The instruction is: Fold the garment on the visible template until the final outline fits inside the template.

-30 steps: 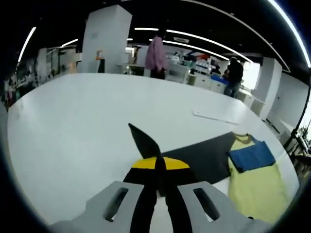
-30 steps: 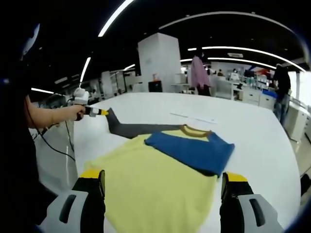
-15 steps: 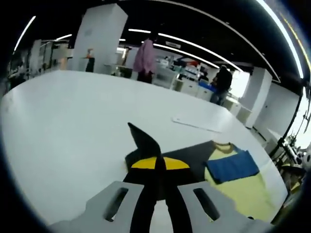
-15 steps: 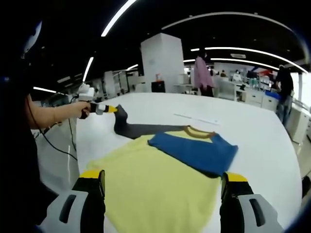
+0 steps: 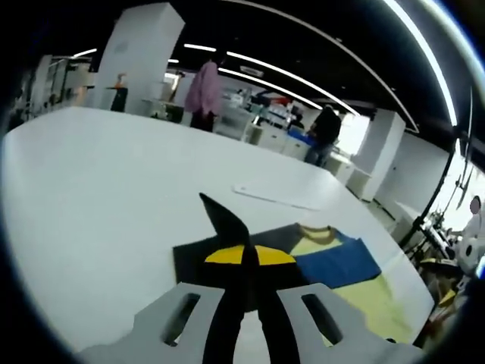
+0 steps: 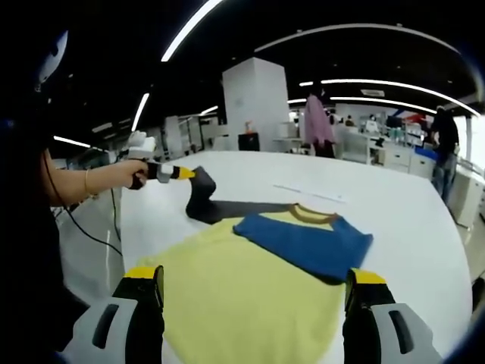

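The yellow T-shirt (image 6: pixel 250 292) lies on the white desk (image 6: pixel 394 220), its near hem cut off between the jaws. The left hand-held gripper (image 6: pixel 180 173), at 10 o'clock, is clenched on the lifted dark sleeve (image 6: pixel 201 199). The right hand-held gripper (image 6: pixel 254 292) stands released above the shirt, the blue sleeve (image 6: pixel 307 243) folded over it.

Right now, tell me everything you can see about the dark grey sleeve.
The dark grey sleeve is soft knit cloth joined to a yellow garment lying on the white table. Its end is pinched in the shut left tool and lifted off the table, while the rest lies flat toward the collar. A blue sleeve is folded across the front.
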